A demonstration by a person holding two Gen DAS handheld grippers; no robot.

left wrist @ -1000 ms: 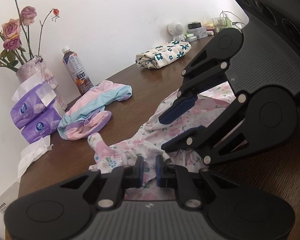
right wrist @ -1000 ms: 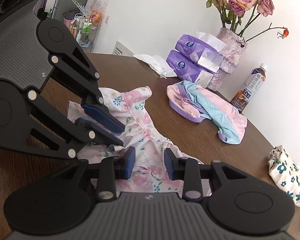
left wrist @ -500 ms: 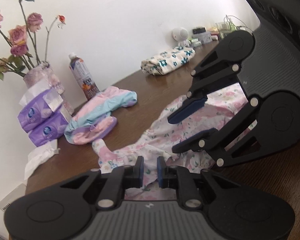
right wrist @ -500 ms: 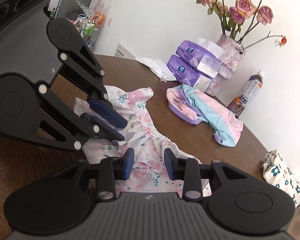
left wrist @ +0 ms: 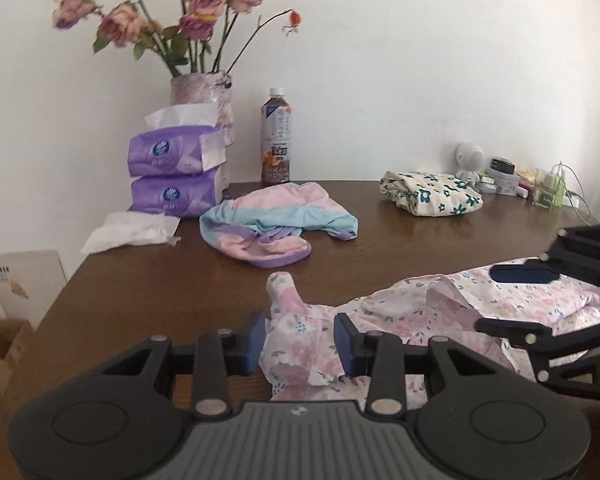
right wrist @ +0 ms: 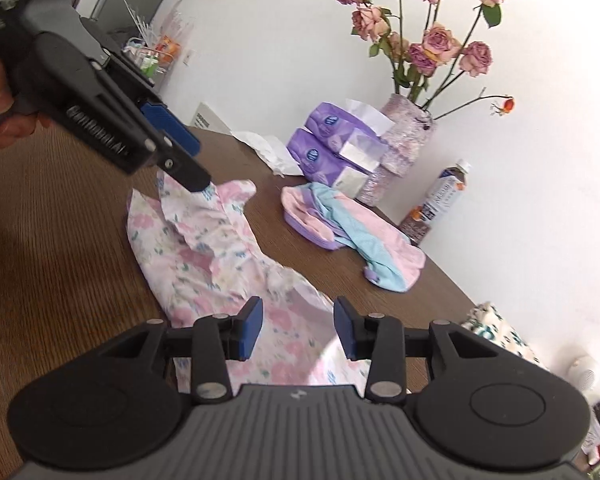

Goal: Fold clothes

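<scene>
A pink floral garment [left wrist: 432,316] lies crumpled on the brown table; it also shows in the right wrist view [right wrist: 220,256]. My left gripper [left wrist: 301,344] is open, with a bunched end of the garment between its blue pads. In the right wrist view the left gripper [right wrist: 180,148] comes in from the upper left over the garment's far end. My right gripper [right wrist: 298,328] is open over the garment's near end. In the left wrist view the right gripper [left wrist: 540,300] shows at the right edge, over the garment.
A pink, blue and purple garment [left wrist: 276,220] lies behind the floral one. A folded white garment with teal flowers [left wrist: 432,198] sits at the back right. Purple tissue packs [left wrist: 176,176], a vase of roses [left wrist: 202,96], a bottle [left wrist: 277,136] and a loose tissue [left wrist: 132,232] stand along the wall.
Both grippers have swung apart toward the garment's two ends. The left jaws have opened wider, with cloth now between them. The right jaws have opened a little wider.
</scene>
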